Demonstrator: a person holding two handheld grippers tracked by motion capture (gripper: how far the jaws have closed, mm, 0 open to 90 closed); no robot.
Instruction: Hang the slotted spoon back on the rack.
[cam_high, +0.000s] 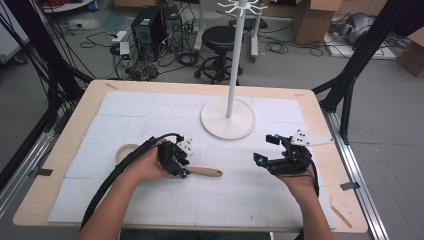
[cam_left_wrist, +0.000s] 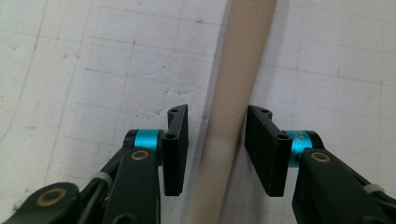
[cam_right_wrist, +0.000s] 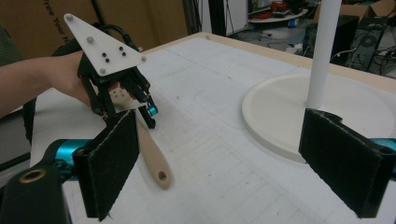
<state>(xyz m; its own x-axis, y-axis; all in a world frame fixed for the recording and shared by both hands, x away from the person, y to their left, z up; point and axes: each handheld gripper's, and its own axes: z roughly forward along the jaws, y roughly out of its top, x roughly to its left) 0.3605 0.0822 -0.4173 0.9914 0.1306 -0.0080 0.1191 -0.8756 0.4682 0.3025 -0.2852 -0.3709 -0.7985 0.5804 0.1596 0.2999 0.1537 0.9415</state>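
We see the left gripper (cam_high: 181, 169) down over a beige wooden handle (cam_high: 206, 172) that lies flat on the white mat (cam_high: 150, 107). Its jaws straddle the handle, narrow; one pad (cam_left_wrist: 268, 151) touches it and the other stands just off. The handle's free end points toward three o'clock. The right gripper (cam_high: 264, 151) hangs well apart at three o'clock, jaws wide and empty. A white stand (cam_high: 228, 119) sits at twelve o'clock.

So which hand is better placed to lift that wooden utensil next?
Left. The left gripper already has its fingers on either side of the wooden utensil handle, nearly touching it. The right gripper is open off to the side, away from it.
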